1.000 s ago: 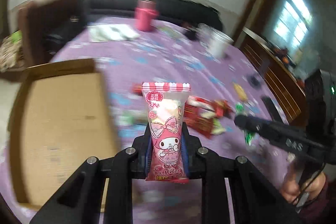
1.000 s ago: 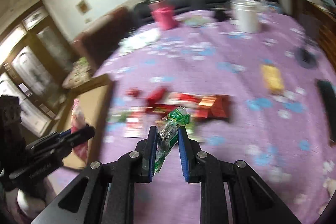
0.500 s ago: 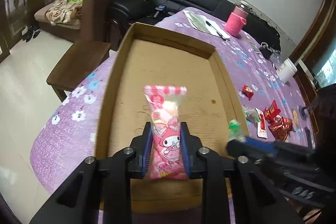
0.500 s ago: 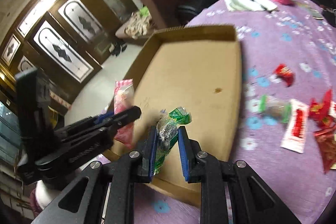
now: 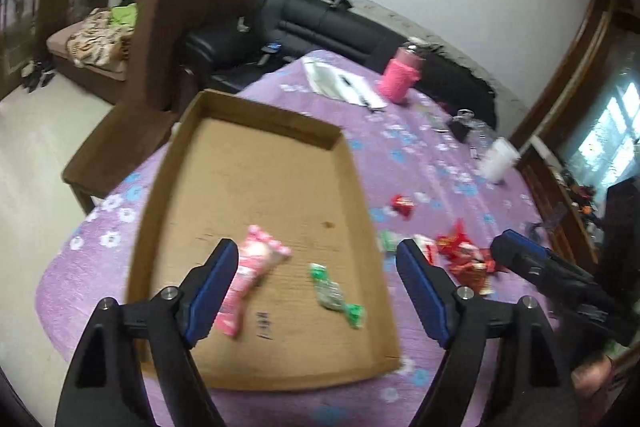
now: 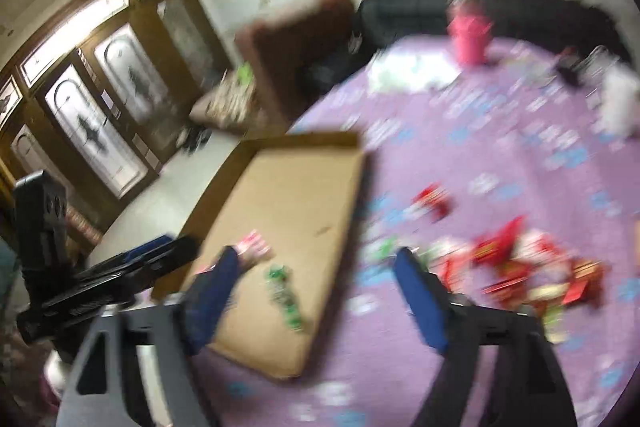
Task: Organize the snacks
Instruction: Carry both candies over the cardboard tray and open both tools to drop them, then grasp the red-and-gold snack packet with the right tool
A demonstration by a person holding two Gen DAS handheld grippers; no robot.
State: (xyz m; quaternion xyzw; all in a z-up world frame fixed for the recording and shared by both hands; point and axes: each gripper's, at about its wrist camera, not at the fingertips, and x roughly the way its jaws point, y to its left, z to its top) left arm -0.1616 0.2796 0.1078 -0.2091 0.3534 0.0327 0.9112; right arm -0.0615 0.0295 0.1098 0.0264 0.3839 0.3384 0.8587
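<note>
Purple flowered cloth covers the table point(image 5: 424, 163), with a dark sofa and a brown armchair behind it. Working left to right from the left wrist view: the cardboard tray point(image 5: 256, 171) lies straight ahead of the left gripper point(image 5: 316, 269), whose jaws are opening and already stand wide with nothing pressed between them. Just past its left finger lies the pink snack packet point(image 5: 254, 273), on the tray floor, its long axis running from near-left to far-right, the striped end pointing away and rightward. Further right, about midway between the fingers, lies the green candy point(image 5: 334, 293), also in the tray, its long axis slanting from far-left to near-right, one twisted tail toward the tray's near edge. Right of the tray rim, beyond the right finger, red wrappers point(image 5: 460, 255) are scattered on the cloth.

In the blurred right wrist view, the right gripper point(image 6: 316, 267) is likewise opening, wide and empty, with the tray ahead to its left and the heap of red wrappers ahead to its right.

Judging from this, both snacks have just been dropped into the tray, so the release step is ending. The next move likely calls for swinging both grippers right toward the loose wrappers, lowering over one each, and aligning the jaws across a wrapper's short side before closing
</note>
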